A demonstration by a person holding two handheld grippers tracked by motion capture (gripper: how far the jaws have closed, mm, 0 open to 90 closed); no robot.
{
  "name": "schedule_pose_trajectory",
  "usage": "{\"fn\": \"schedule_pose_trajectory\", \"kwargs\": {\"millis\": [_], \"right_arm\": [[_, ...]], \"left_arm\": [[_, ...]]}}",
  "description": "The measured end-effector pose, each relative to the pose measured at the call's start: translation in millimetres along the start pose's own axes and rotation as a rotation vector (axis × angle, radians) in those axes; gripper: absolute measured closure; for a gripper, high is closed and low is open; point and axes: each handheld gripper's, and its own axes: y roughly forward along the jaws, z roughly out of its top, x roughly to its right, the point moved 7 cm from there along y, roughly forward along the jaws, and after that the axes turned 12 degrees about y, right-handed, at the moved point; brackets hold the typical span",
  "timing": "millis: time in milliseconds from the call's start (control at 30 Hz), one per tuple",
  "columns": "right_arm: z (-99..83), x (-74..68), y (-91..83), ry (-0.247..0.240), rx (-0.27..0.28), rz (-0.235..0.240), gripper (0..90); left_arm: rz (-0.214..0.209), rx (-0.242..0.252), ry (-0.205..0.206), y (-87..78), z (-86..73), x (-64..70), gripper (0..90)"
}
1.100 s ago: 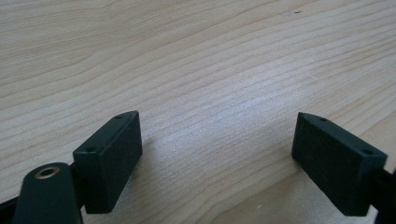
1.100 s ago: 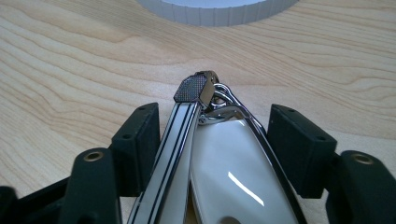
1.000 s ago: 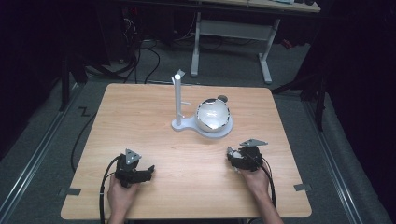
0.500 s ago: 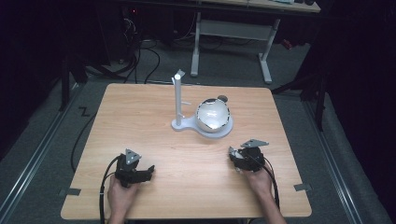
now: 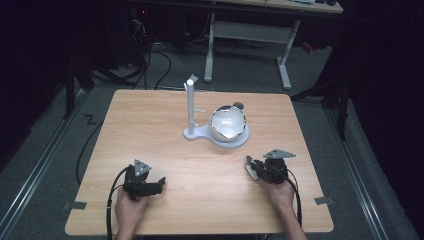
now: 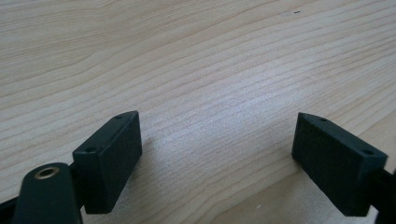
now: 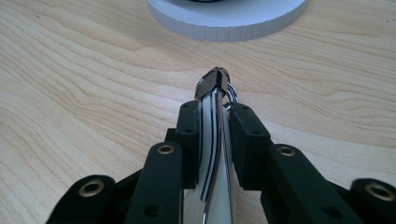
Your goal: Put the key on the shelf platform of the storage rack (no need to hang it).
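Observation:
My right gripper [image 7: 214, 116] is shut on a thin shiny silver piece [image 7: 215, 154] held on edge, with a small dark clasp and ring [image 7: 215, 83] at its tip. In the high view that right gripper [image 5: 252, 167] rests near the table's front right, pointing left toward the middle. A white stand [image 5: 200, 134] with an upright post [image 5: 190, 105] carries a round shiny silver-white thing [image 5: 227, 123] at mid-table; its ribbed disc base [image 7: 229, 18] lies just ahead of the silver piece. My left gripper [image 5: 159, 184] is at the front left and open [image 6: 217, 149], with bare wood between its jaws.
The wooden table [image 5: 150, 125] has open surface on the left and in front of the stand. Beyond it stand a desk frame [image 5: 250, 35] and floor cables [image 5: 150, 55] in a dark room. A small dark disc [image 5: 238, 105] lies behind the stand.

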Motion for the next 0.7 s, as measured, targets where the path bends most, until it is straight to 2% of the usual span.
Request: {"fn": "schedule_pose_trajectory", "kwargs": {"millis": [200,500,633,700], "right_arm": [[1.3,0.4,-3.1,-0.002,0.021,-0.004,76.6],[6.7,1.2,-18.5,-0.01,0.049,0.011,76.7],[11.4,0.3,-25.8,-0.037,0.057,0.005,76.6],[12.6,-0.2,-27.8,-0.029,0.06,0.011,76.6]], "left_arm": [[0.004,-0.002,-0.007,-0.1,-0.1,0.2,16.3],[-0.001,0.0,0.003,0.1,0.0,-0.1,16.3],[-0.001,0.0,0.004,0.1,0.0,-0.1,16.3],[-0.001,0.0,0.003,0.0,-0.1,-0.1,16.3]]}}
